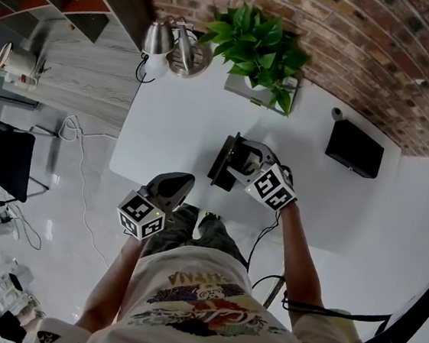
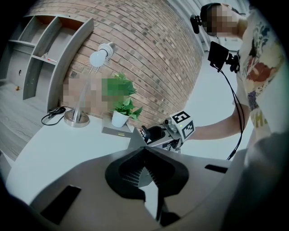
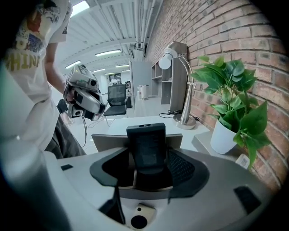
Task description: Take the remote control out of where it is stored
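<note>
– Remote control [image 3: 146, 146]: where is it?
– Upright, pinched in the right gripper [image 3: 146, 159], against the grey holder [image 3: 106, 140] on the white desk [image 1: 174, 124].
– And the left gripper [image 2: 145, 168]?
– Pressed together, holding nothing, hovering to the left by the desk's near edge.

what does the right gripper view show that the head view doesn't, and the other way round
Only the right gripper view: the remote control plainly, upright between the right tool's jaws, which close on it, and the ceiling lights of the room beyond.
Only the head view: the black box at the table's far right and the white cable on the floor.
Both: the grey holder, the plant, the desk lamp, the white table and the left tool.
</note>
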`<state>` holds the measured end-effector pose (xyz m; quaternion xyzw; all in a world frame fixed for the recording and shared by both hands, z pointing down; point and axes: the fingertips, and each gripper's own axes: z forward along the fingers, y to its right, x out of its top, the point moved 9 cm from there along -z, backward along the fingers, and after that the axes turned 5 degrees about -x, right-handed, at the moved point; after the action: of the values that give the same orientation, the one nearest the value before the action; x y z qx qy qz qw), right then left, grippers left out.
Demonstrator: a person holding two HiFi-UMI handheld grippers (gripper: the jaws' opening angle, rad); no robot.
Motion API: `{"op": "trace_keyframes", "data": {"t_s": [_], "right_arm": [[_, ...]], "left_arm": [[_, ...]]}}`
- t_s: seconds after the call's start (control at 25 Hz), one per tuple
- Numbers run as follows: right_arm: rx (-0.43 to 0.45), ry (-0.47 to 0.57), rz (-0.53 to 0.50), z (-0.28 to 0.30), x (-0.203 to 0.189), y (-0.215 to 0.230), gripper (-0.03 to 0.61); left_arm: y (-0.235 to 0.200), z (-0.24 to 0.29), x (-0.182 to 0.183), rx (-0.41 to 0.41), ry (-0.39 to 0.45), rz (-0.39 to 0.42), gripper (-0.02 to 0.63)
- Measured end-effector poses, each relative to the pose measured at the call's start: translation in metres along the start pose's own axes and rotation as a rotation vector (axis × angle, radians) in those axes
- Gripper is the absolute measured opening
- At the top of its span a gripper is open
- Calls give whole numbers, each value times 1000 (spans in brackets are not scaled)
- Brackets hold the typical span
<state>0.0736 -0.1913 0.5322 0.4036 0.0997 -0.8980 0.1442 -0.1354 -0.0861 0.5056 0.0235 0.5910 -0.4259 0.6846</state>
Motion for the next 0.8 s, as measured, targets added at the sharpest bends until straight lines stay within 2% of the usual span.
{"op": "trace_keyframes", "data": {"t_s": [0.36, 0.56, 0.8], "right_arm": [[111, 48, 51, 11, -1, 8, 252], [102, 78, -5, 14, 0, 8, 252], [88, 96, 20, 15, -3, 7, 249]], "left_arm": [[-2, 0, -1, 5, 2, -10, 3], [-4, -1, -2, 15, -2, -14, 3], [-5, 2, -1, 15, -3, -19, 3]]}}
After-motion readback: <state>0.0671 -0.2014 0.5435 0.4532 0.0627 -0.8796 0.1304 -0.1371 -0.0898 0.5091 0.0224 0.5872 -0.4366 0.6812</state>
